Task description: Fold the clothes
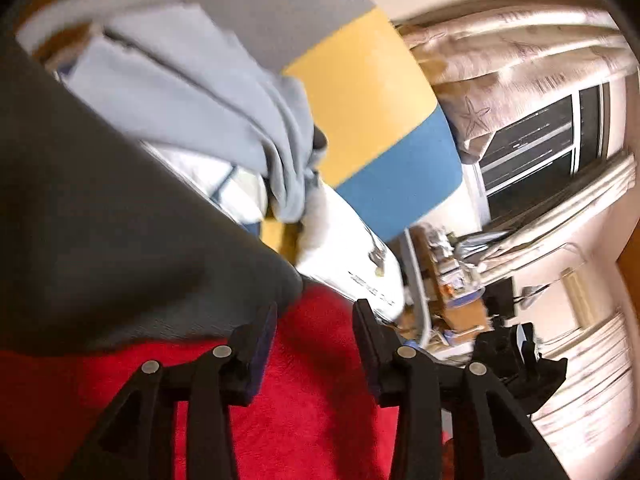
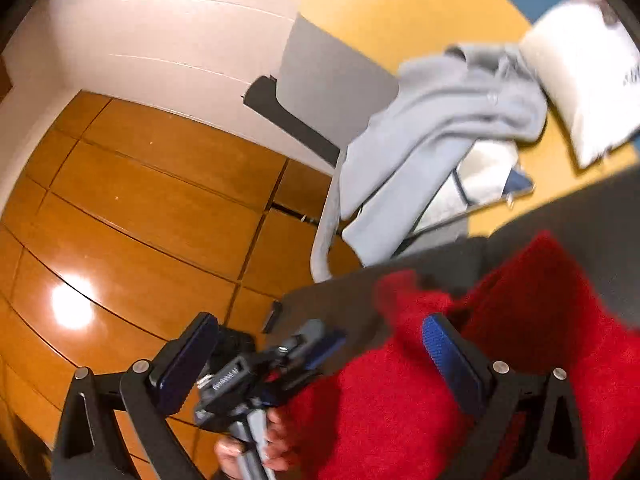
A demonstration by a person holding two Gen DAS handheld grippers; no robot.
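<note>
Where hand-held gripper (image 1: 316,312) gapes, red garment (image 1: 320,400) just beneath.

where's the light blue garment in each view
Left wrist view: the light blue garment is upper left, draped above the grey surface.
Right wrist view: the same garment is upper right, hanging beside the white pillow.
Shared landmark: the red cloth at the bottom of both.

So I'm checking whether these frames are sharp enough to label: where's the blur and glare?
Left wrist view: light blue garment and curtains smeared by motion, fisheye bends the window. Right wrist view: bright glare spot on the wooden floor, white pillow and red garment soft; the tongs' fingers stay sharp.
</note>
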